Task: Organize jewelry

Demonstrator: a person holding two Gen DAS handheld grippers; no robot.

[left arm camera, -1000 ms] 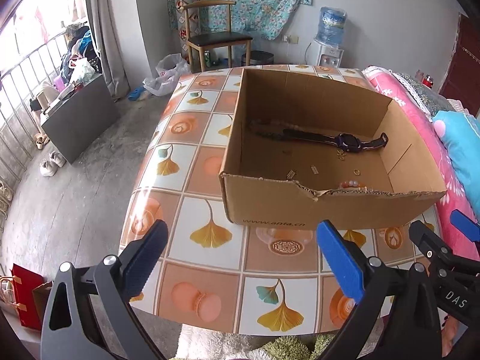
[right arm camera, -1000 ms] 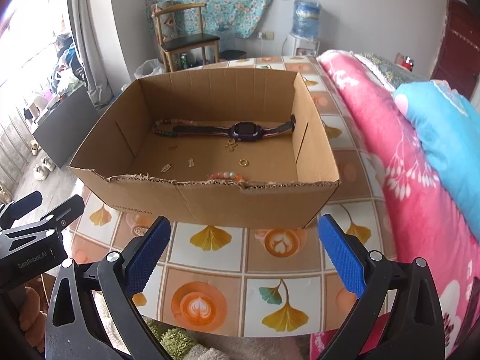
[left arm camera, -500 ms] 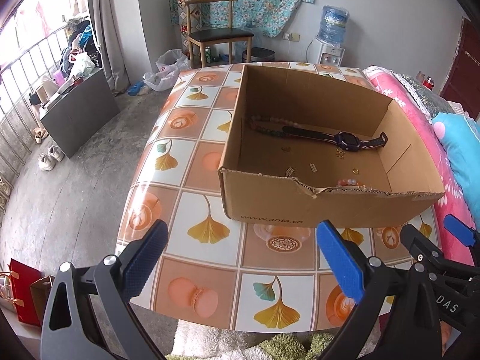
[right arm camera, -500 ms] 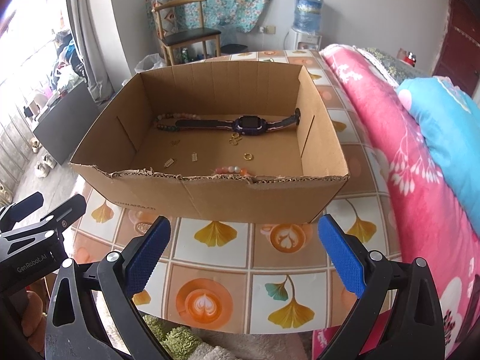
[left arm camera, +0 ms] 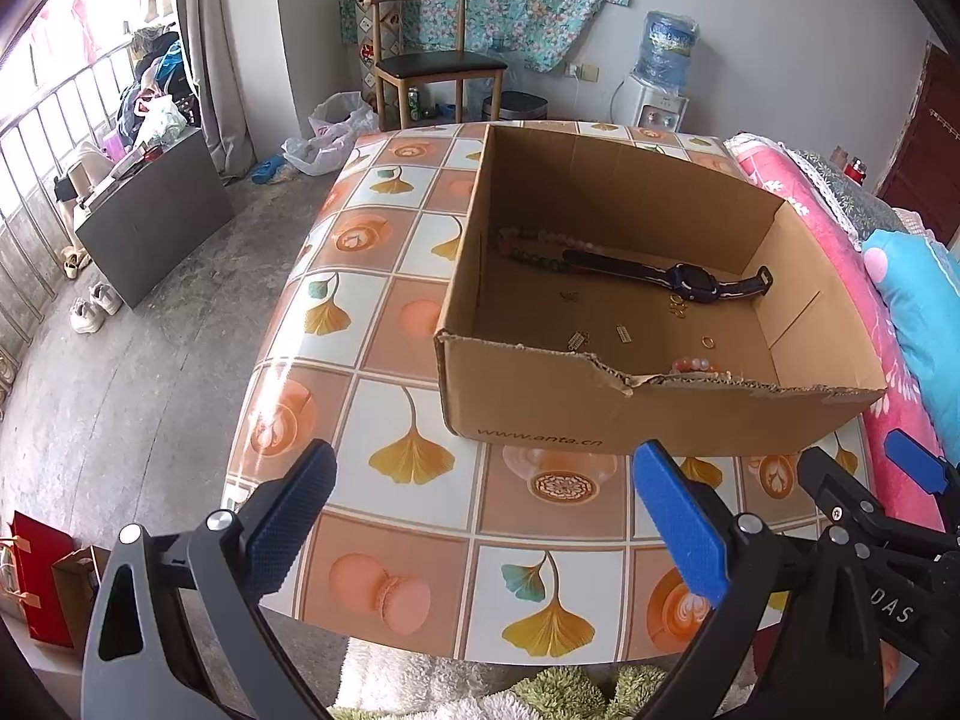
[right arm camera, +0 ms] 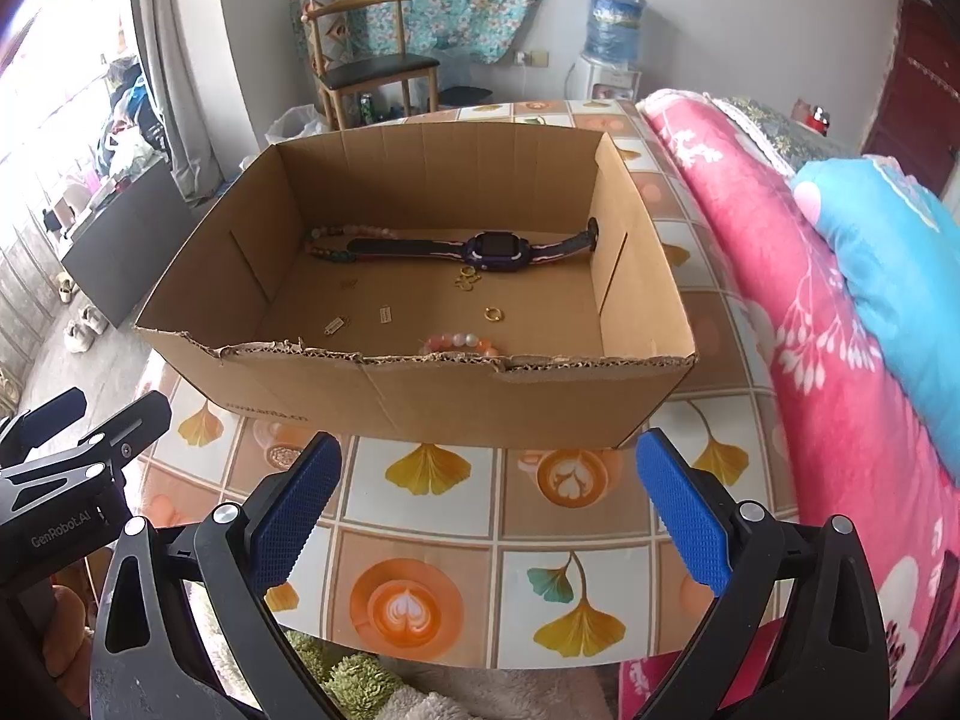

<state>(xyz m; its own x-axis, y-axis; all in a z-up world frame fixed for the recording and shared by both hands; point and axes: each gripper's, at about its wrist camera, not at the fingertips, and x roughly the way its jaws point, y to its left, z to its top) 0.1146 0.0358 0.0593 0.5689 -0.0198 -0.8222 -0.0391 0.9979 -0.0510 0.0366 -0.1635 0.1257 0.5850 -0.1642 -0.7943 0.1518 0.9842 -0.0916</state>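
An open cardboard box (left arm camera: pixel 636 414) (right arm camera: pixel 456 396) stands on the tiled table (left arm camera: pixel 396 456) (right arm camera: pixel 420 594). Inside lie a dark watch (left arm camera: pixel 690 283) (right arm camera: pixel 492 246), a beaded bracelet (left arm camera: pixel 534 249) (right arm camera: pixel 336 240) at the back left, a pink bead bracelet (left arm camera: pixel 696 366) (right arm camera: pixel 459 343) by the near wall, a gold ring (left arm camera: pixel 708 341) (right arm camera: pixel 493 314) and several small gold pieces (right arm camera: pixel 336 324). My left gripper (left arm camera: pixel 483 510) and right gripper (right arm camera: pixel 486 498) both hover open over the table's near edge, in front of the box, holding nothing.
A pink blanket (right arm camera: pixel 810 312) and blue pillow (right arm camera: pixel 888 252) lie right of the table. A wooden chair (left arm camera: pixel 432 66) and water dispenser (left arm camera: pixel 660 78) stand at the back wall. A dark cabinet (left arm camera: pixel 150 210) is on the left. A shaggy rug (right arm camera: pixel 372 684) lies below.
Both grippers have pulled back and risen a little, so more of the table's near edge and the rug show. The box and its jewelry have not moved.
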